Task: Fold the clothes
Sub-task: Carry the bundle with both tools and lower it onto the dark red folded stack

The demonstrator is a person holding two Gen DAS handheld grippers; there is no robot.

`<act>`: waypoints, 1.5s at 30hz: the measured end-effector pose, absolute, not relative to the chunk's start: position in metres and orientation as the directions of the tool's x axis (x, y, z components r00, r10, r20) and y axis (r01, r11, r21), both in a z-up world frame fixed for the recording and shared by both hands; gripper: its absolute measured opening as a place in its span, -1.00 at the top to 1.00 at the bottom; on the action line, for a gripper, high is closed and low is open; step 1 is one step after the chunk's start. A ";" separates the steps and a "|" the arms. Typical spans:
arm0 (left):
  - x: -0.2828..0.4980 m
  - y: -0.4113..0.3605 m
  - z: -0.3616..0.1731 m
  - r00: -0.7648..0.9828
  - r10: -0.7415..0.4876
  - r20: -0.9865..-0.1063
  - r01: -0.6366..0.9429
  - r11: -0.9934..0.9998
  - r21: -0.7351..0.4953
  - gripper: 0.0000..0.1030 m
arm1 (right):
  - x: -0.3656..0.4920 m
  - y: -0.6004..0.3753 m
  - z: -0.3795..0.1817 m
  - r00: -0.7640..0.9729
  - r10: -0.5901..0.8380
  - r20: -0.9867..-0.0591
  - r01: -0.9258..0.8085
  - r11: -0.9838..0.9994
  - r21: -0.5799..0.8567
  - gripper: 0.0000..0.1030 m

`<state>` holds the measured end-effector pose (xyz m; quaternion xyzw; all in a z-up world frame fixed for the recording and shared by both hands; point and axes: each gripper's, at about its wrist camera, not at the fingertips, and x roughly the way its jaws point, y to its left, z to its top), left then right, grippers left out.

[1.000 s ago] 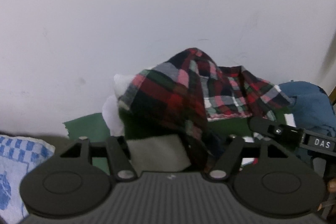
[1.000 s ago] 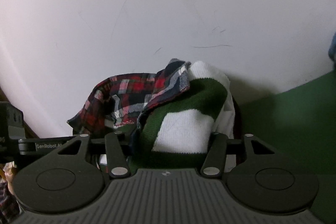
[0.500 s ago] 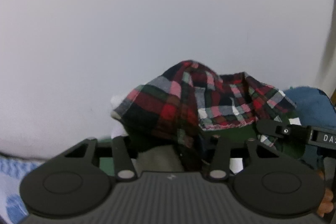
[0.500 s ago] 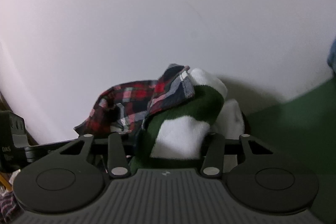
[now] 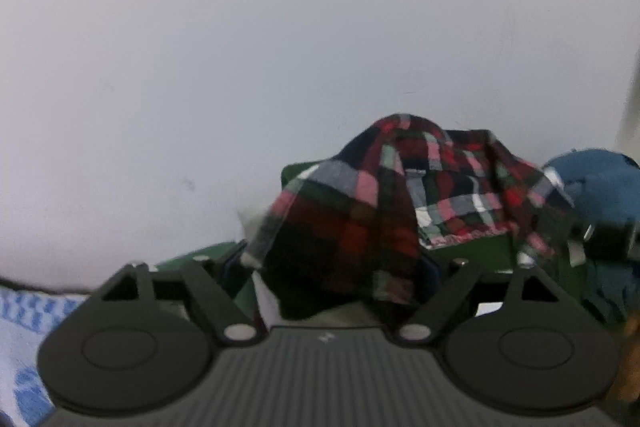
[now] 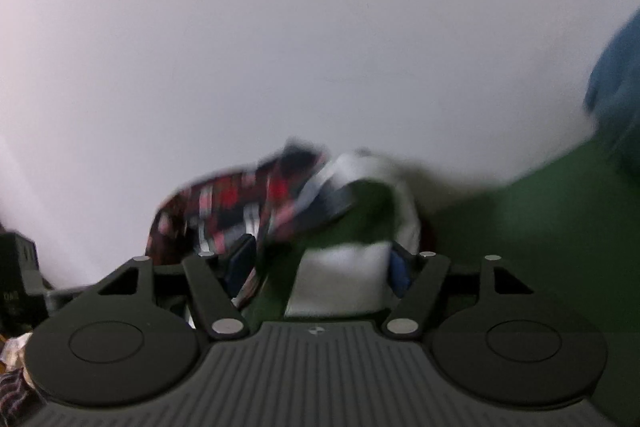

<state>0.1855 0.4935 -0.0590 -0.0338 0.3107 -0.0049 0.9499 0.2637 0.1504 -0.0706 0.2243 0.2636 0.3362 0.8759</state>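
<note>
- Left tool [image 5: 336,267]: its jaws are opening and stand wide; the dark lower fold of the plaid shirt [image 5: 400,203] hangs in the gap between the fingers, and the pads do not visibly press on it.
- Just past that tool, the plaid shirt rises in a red, black, green and white hump draped over a green-and-white sweater [image 5: 472,251], whose green edge shows under the shirt's hem.
- To the right of the shirt in the left wrist view lies a blue garment [image 5: 596,187], with part of the other black tool body in front of it.
- At the lower left of that view is a blue-and-white checked cloth [image 5: 28,311].
- Right tool [image 6: 320,267]: its jaws are also opening, with the green-and-white sweater [image 6: 344,267] bunched between the blue-padded fingers [image 6: 400,271]; the view is blurred, so whether the pads touch it is unclear.
- The plaid shirt [image 6: 240,203] lies on top of the sweater, to the left and beyond the right tool.
- A green surface [image 6: 520,219] spreads to the right of the pile, and a blue cloth [image 6: 616,87] shows at the right edge.
- A plain white wall [image 6: 280,27] stands behind everything.
</note>
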 end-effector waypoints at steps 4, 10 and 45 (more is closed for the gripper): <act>0.156 0.502 -0.058 0.798 -0.025 -0.603 0.028 1.000 -0.003 -0.83 | 0.257 0.124 -0.050 0.696 0.665 -0.272 -0.504 0.721 0.475 -0.30; 0.141 0.498 -0.040 0.805 -0.012 -0.593 0.050 0.998 0.047 -0.81 | 0.243 0.134 -0.037 0.638 0.732 -0.239 -0.646 0.678 0.350 0.01; 0.179 0.486 -0.057 0.830 -0.184 -0.526 0.081 0.974 -0.212 0.07 | 0.284 0.286 -0.047 0.510 0.739 -0.440 -0.762 0.626 0.168 0.73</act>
